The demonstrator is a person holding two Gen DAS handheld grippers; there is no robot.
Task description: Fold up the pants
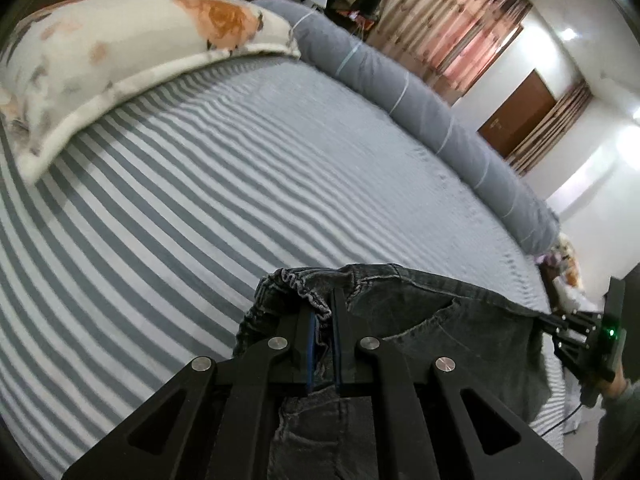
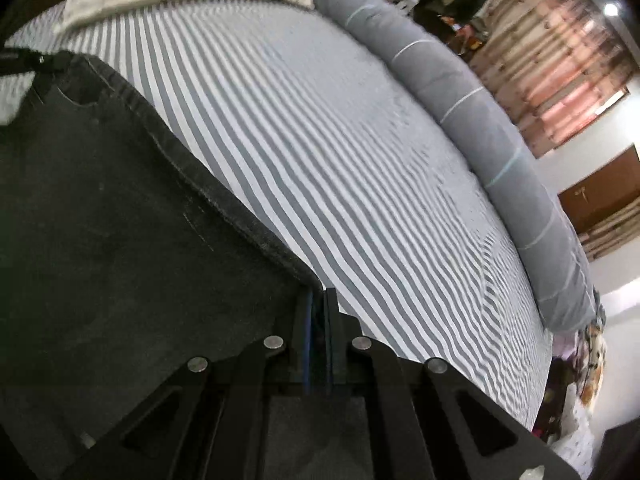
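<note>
Two tongs grip one pair of dark grey denim pants (image 1: pixel 432 320), held up over a bed with a grey-and-white striped sheet (image 1: pixel 192 200). At the lower centre of the left wrist view, the left tongs (image 1: pixel 325 312) are pressed together on the elastic, gathered waistband, blue pads pinching the fabric between them. The pants stretch from there toward the right edge of that frame, where the right tongs (image 1: pixel 554 322) clamp the other corner (a green light glows on that device).

In the right wrist view, the right tongs (image 2: pixel 319 300) sit at the lower centre, nipping the hemmed edge of the denim (image 2: pixel 120 220), which fills the left half of the frame and runs up to the upper left, where the left tongs (image 2: pixel 24 62) hold it.

A floral pillow (image 1: pixel 132 52) lies at the upper left of the left view. A long grey bolster (image 1: pixel 420 100) with pale bands curves along the far side of the bed. Striped pinkish curtains (image 1: pixel 452 16) hang at the upper right.
</note>
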